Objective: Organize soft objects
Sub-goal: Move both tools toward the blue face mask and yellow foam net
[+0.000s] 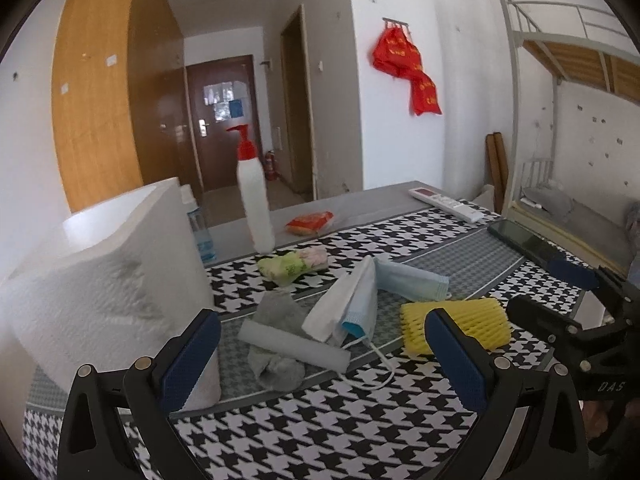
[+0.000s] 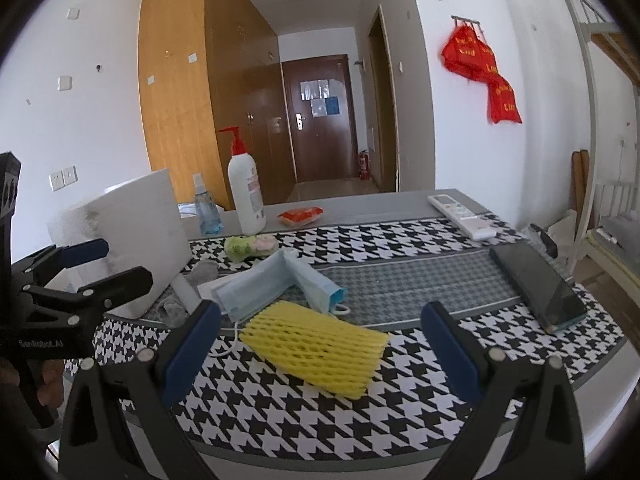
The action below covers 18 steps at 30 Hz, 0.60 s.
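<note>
- Left tongs (image 1: 322, 356) — spread wide, holding nothing, hovering above the counter (image 1: 320, 432)
- Right tongs (image 2: 320, 354) — spread wide, holding nothing, also above the counter; seen at the right edge of the left wrist view
- Yellow foam net (image 2: 320, 350) — flat on the counter, just ahead of the right tongs, between its fingers in that view
- Blue face masks (image 2: 280, 282) — two, overlapping, just beyond the foam net, ahead of both tongs
- Grey sock (image 1: 276, 344) — crumpled under a translucent white strip (image 1: 294, 346), directly ahead of the left tongs
- Green-and-pink soft packet (image 1: 294, 266) — farther ahead of the left tongs, beyond the masks
- Paper towel roll (image 1: 108, 276) — upright, close on the left of the left tongs
- Pump bottle (image 1: 256, 204), small spray bottle (image 2: 206, 210), orange packet (image 1: 310, 222) — far side of the counter
- Remote (image 2: 462, 212) and phone (image 2: 538, 286) — ahead and right of the right tongs
</note>
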Motion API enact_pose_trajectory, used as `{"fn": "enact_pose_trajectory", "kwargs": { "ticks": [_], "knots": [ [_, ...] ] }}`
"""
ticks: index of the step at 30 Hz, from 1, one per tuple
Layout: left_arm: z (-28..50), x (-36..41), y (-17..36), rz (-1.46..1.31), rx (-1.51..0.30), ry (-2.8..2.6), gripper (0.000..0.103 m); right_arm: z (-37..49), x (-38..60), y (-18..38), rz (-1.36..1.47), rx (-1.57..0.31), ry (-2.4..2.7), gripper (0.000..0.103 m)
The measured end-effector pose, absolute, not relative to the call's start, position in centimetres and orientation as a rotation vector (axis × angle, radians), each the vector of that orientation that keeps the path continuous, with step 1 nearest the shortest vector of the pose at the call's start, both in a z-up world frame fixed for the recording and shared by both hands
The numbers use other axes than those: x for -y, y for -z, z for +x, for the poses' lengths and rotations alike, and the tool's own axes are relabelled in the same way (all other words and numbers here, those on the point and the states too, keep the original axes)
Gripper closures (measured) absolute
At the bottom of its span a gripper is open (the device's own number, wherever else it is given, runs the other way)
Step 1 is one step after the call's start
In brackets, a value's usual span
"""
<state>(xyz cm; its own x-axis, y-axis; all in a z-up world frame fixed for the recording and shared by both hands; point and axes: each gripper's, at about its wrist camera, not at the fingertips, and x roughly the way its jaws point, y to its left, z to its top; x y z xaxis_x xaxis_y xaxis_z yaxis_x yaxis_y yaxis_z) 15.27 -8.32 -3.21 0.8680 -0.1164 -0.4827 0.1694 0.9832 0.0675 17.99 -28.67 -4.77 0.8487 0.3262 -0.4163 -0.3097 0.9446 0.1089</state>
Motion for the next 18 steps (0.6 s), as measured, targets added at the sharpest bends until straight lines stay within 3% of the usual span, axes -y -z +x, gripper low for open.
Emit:
{"fn": "enact_pose_trajectory", "kwargs": {
  "ticks": [18],
  "knots": [
    [20.2, 10.9, 3.8, 0.149, -0.606, 0.275, 0.001, 19.5, 29.2, 5.3, 0.020, -0.483, -0.337, 0.002]
  ]
}}
